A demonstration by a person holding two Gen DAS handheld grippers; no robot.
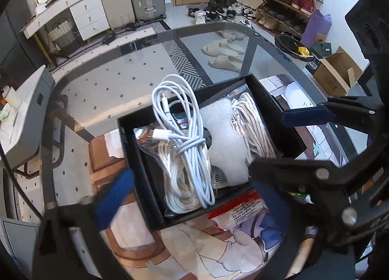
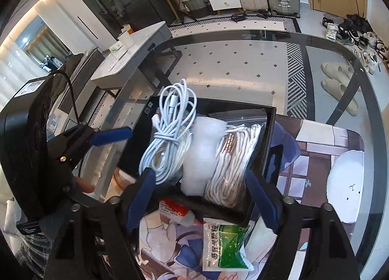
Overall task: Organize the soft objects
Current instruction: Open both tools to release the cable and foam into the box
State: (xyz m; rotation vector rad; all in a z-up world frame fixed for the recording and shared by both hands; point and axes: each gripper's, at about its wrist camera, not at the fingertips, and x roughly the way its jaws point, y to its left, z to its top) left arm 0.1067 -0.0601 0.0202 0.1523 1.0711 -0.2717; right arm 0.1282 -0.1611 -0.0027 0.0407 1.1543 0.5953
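White cable coil (image 1: 180, 139) atop bagged cords in black box (image 1: 136, 153), my left gripper (image 1: 189, 197) spread wide (nothing between), right gripper (image 2: 201, 197) likewise spread, empty

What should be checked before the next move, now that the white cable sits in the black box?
1. Left claw clear of items: ok, jaws wide, nothing between its pads.
2. Right claw empty: ok, jaws apart, nothing gripped.
3. White cable inside the black box: not ok, its top loop sticks out over the far rim.
4. Foam piece and bagged rope seated in the box: ok, side by side.
5. Loose items left outside: not ok, the green packet and the red-striped packet lie on the printed mat.
6. Room left in the box for both packets: cannot tell.
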